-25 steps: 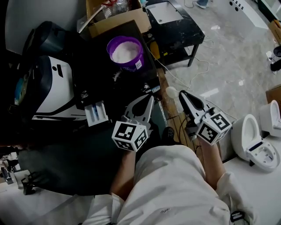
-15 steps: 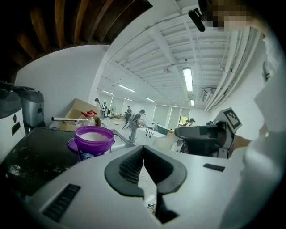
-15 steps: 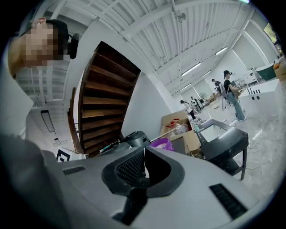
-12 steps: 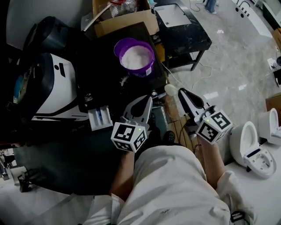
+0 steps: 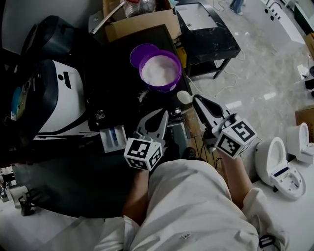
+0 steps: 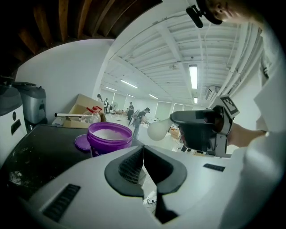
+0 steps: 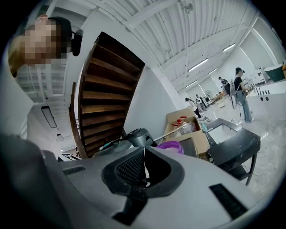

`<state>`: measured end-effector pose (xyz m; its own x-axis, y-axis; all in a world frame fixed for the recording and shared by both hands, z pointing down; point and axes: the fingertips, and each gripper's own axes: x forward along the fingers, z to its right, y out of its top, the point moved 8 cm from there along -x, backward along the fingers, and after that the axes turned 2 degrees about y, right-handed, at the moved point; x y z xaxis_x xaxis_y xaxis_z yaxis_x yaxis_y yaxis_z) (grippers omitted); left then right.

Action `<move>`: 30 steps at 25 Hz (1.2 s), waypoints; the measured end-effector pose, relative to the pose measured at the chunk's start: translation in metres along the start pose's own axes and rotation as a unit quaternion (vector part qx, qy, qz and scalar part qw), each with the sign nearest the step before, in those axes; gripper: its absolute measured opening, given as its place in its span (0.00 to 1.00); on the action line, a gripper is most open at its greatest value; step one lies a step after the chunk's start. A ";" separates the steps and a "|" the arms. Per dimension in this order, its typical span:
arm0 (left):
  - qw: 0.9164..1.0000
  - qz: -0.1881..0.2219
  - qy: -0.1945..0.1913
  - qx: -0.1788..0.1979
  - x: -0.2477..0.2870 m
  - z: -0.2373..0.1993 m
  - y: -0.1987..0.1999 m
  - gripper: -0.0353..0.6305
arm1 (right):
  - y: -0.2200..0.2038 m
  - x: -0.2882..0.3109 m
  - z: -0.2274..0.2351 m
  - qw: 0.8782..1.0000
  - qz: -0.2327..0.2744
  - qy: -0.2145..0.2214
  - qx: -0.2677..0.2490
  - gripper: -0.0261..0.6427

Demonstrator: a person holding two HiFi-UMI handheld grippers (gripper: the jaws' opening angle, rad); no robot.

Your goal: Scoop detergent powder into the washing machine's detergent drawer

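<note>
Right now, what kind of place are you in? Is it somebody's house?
Probably not a house, more like a big workshop hall. A washing machine and loose toilets sit under long strip lights.

A cardboard box (image 5: 142, 23) holds clear plastic bottles (image 5: 139, 7). Right of it, a black side table (image 5: 216, 39) stands on the marble floor (image 5: 265, 63), well apart from a white toilet (image 5: 275, 158).
</note>
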<state>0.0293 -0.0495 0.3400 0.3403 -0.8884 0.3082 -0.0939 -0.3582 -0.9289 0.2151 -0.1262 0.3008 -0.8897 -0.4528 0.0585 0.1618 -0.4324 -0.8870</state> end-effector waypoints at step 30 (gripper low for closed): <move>0.993 -0.067 -0.097 -0.005 0.052 -0.104 -0.006 0.08 | 0.014 0.137 0.037 0.993 -0.070 -0.060 -0.066 0.06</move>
<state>-0.0500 -0.1235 0.3829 0.5245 -0.7607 0.3824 -0.0451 -0.4734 -0.8797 0.1112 -0.2229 0.3130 -0.8407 -0.4886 0.2336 -0.0252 -0.3955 -0.9181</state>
